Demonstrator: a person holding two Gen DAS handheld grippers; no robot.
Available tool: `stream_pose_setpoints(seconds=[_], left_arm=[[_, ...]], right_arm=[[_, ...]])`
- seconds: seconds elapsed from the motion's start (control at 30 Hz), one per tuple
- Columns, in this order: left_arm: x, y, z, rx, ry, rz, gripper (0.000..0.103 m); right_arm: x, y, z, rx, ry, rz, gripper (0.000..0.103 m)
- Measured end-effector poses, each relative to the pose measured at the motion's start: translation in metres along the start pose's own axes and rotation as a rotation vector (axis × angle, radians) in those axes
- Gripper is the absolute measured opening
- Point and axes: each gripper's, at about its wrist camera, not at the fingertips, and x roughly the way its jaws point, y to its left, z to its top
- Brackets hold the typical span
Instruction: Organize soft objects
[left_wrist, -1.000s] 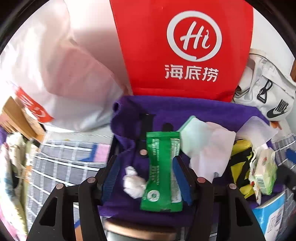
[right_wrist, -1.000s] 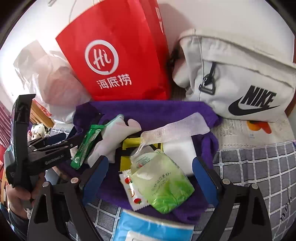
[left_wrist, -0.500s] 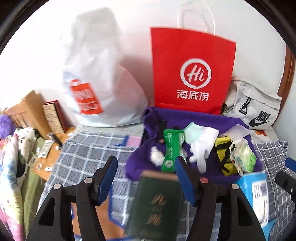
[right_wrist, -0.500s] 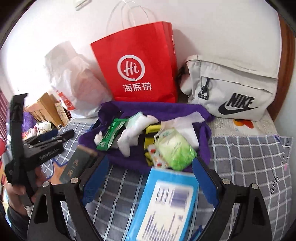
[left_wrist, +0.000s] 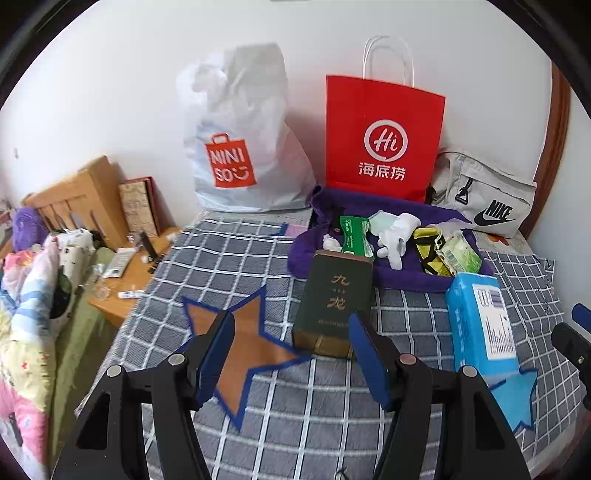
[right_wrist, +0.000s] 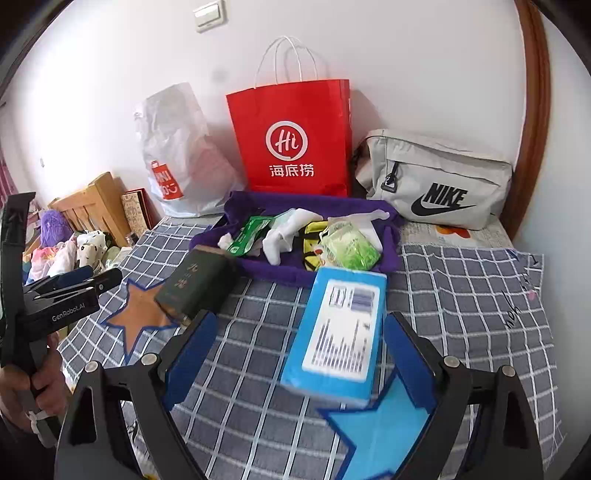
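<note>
Purple tray (left_wrist: 332, 264) of soft items (white glove (left_wrist: 397, 236), green packet (left_wrist: 352, 236)) sits on the checked bedspread (left_wrist: 221, 258), at 12 o'clock from both claws. Left claw (left_wrist: 291, 354): jaws have just been opening, nothing between them. Right claw (right_wrist: 297, 360): wide open, empty. Only the right view shows the hand (right_wrist: 22, 391) holding the left claw.

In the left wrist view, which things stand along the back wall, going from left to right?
Wooden frame → brown book → white Miniso plastic bag → red paper bag → grey Nike bag.
</note>
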Motion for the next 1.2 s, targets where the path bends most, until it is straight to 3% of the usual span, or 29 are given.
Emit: stream_pose_setpoints(seconds=[0.23,0.33,0.43,0.6,1.2], left_arm=[[-0.039,-0.007,-0.017,0.013,-0.034,-0.038,0.069],[-0.055,-0.015,-0.023,0.031,-0.052,-0.059,0.07],[-0.065,-0.019,-0.024,0.036,-0.056,-0.091,0.081],[-0.081,-0.025,-0.023,0.043,-0.073,-0.102,0.096],[-0.099,-0.031,-0.028,0.043,-0.057,-0.134,0.097]], right_arm=[[-0.04,-0.002,-0.022,0.051,-0.014,-0.035,0.091],[-0.053,-0.003,-0.026,0.051,-0.021,-0.09,0.091],[-0.067,-0.002,-0.029,0.053,-0.031,-0.169,0.091],[-0.084,-0.005,-0.032,0.075,-0.05,-0.203,0.097],[-0.108,-0.009,-0.034,0.106,-0.049,-0.217,0.101]])
